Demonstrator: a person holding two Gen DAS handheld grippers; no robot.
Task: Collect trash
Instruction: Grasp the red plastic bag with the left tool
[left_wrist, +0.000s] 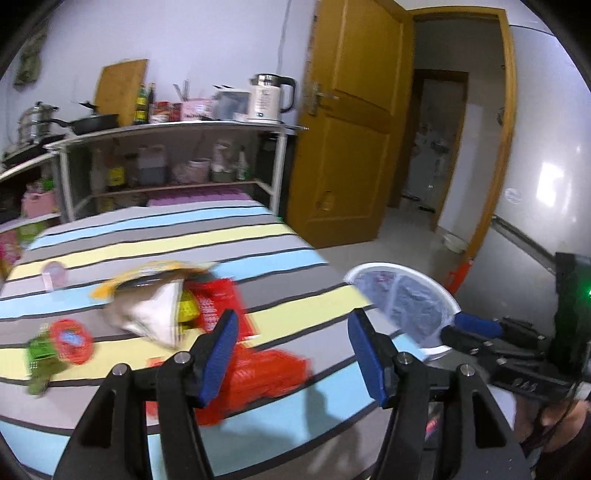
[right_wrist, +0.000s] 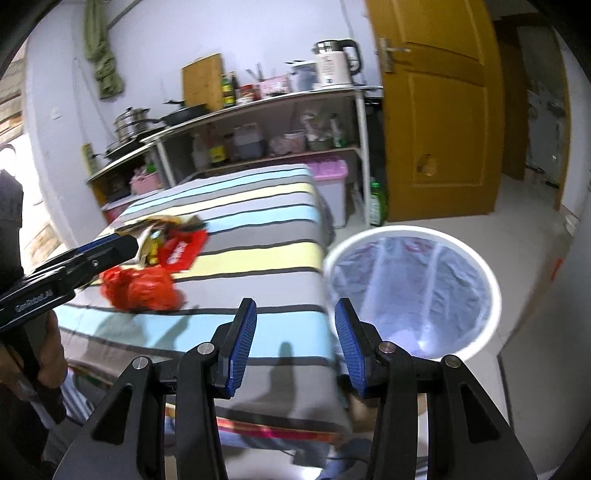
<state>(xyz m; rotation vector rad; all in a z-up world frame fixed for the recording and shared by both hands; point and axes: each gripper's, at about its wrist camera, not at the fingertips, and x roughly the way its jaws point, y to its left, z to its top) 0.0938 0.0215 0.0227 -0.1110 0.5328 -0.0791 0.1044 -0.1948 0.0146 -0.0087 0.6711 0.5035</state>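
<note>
We've barely started: wrappers (left_wrist: 162, 295) and a red bag (right_wrist: 140, 288) lie on the table (right_wrist: 258, 206), bin (right_wrist: 413, 291) looks empty, both grippers (left_wrist: 291, 350) (right_wrist: 293, 343) spread with nothing held.

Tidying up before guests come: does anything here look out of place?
Yes. Wrappers lie scattered on the striped bed: a crumpled red bag, a red packet and a yellow wrapper, while the lined bin stands beside it on the floor.

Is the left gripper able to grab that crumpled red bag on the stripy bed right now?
Probably yes. The left gripper is open and the crumpled red bag lies just below its fingers on the striped bed, with nothing lying on top of it. The other wrappers sit further away.
</note>
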